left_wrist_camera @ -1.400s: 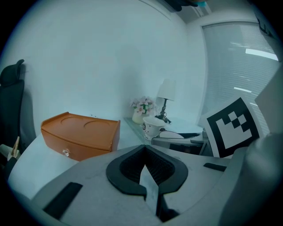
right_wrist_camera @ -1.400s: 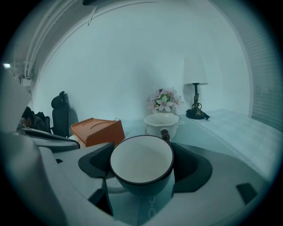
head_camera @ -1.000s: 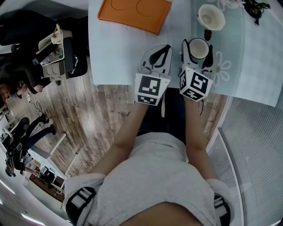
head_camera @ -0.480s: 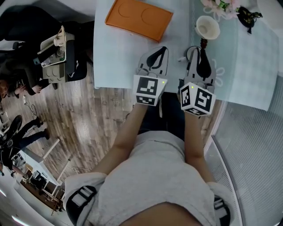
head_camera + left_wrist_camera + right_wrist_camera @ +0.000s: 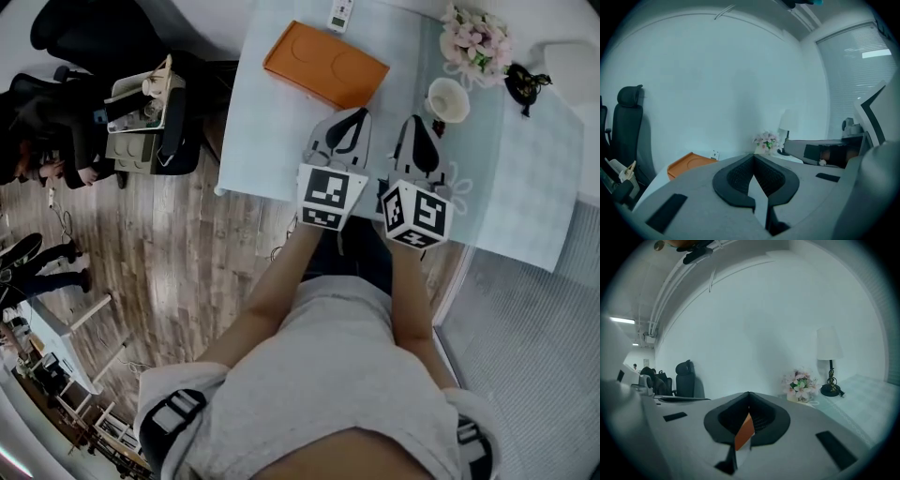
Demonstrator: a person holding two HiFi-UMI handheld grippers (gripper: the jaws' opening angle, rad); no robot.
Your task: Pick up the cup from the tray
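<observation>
An orange tray (image 5: 328,64) with two round recesses lies on the white table (image 5: 267,131), with nothing on it; it also shows in the left gripper view (image 5: 689,164). A white cup (image 5: 448,99) stands on the pale cloth, just beyond and right of my right gripper (image 5: 417,122). That gripper's jaws have just been closing and are now shut with no cup between them (image 5: 748,393); an orange sliver shows in their slit. My left gripper (image 5: 354,114) is beside it, shut and empty (image 5: 753,157). Both hang above the table's near edge.
Pink flowers (image 5: 478,42) and a black lamp base (image 5: 522,82) stand at the far right, and a white remote (image 5: 340,13) lies beyond the tray. Left of the table are a loaded cart (image 5: 141,112), an office chair (image 5: 80,28) and people.
A second ago the right jaws stood open around a white cup; they are now shut without it. Both grippers have risen off the table and sit closer to its near edge.
</observation>
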